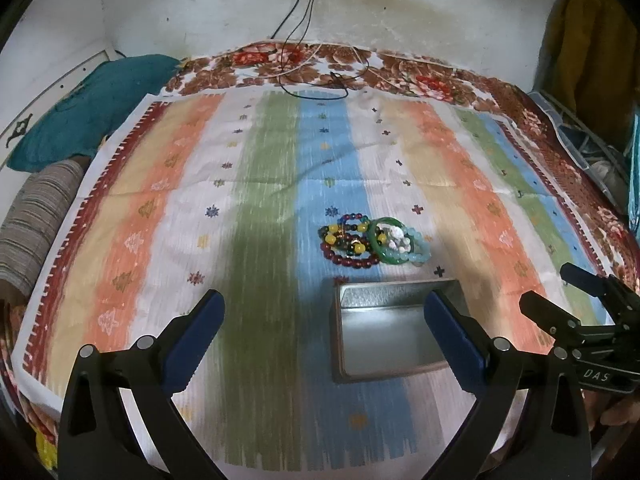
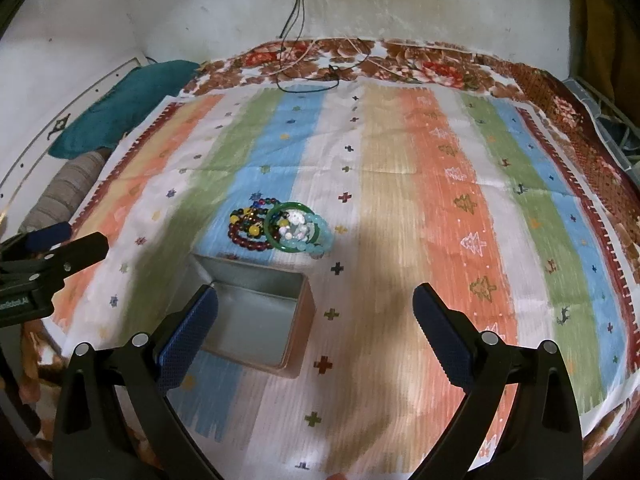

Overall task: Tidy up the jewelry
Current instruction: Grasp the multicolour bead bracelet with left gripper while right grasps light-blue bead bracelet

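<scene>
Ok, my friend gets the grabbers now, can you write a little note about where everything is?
Left gripper: open, holding nothing, hovering over the cloth with the tin's left edge between its fingers.
Right gripper: open, holding nothing, hovering just right of the tin.
Rectangular silver metal tin: open, nothing inside, on the striped cloth.
Jewelry in one pile just beyond the tin: dark red and yellow bead bracelets, green bangle, pale blue bead bracelet.
Done: nothing yet.
Left: move every piece into the tin.
</scene>
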